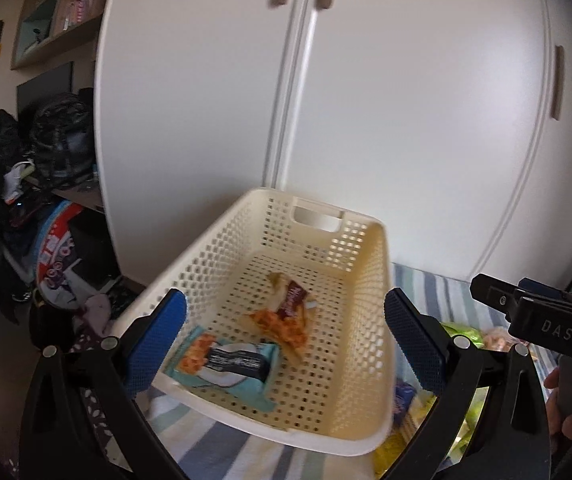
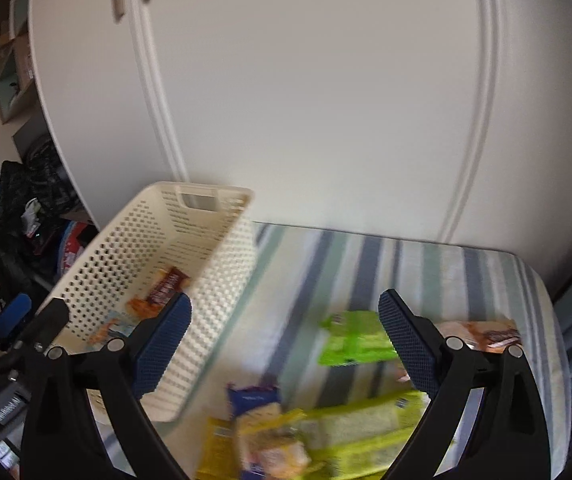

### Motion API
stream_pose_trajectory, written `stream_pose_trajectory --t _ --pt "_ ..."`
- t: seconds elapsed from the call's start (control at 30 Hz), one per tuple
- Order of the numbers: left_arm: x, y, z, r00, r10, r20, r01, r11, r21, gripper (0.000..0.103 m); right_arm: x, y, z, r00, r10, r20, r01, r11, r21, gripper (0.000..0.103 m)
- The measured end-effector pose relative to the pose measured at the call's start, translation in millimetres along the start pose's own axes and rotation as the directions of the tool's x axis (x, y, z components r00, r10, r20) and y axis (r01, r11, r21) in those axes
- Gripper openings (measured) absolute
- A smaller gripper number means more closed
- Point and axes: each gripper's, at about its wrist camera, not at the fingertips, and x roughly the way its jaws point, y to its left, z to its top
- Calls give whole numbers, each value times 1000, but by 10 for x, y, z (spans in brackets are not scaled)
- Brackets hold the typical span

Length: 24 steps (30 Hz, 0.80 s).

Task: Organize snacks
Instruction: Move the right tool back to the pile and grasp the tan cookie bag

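Largest before me was the white wardrobe (image 1: 405, 120), its doors filling the background. Below it lay the striped bedcover (image 2: 425, 268), and on its left part sat the cream perforated basket (image 1: 369, 320). Inside the basket I saw two snacks: a teal packet (image 1: 226, 364) near the front wall and a brown-and-orange packet (image 1: 286, 312) just behind it, near the middle. To the right of the basket, loose on the cover, lay a green packet (image 2: 355, 344), a yellow packet (image 2: 365, 420), a blue packet (image 2: 252, 398) and an orange-brown one (image 2: 485, 336). My left gripper (image 1: 286, 338) hung spread wide and empty over the basket; my right gripper (image 2: 286, 346) was likewise spread, holding nothing, above the loose snacks.
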Motion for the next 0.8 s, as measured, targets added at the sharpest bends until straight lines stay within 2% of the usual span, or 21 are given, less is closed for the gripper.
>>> stream_pose_trajectory --t 0.2,0.47,0.6,0.8 --pt "-42 -153 -32 997 -75 2 75 997 32 101 -67 -387 -134 999 -38 -27 40 997 60 98" --pt "-51 -380 -130 982 -185 -46 187 981 50 101 -9 -881 -470 986 -99 -132 114 987 116 98" --pt "-36 -546 -219 966 -239 -94 246 967 65 101 38 -1118 -521 979 -135 -155 158 977 146 98" --pt "-12 -757 -348 938 -306 -160 323 942 90 101 179 -1350 -425 973 -146 -178 179 967 183 98"
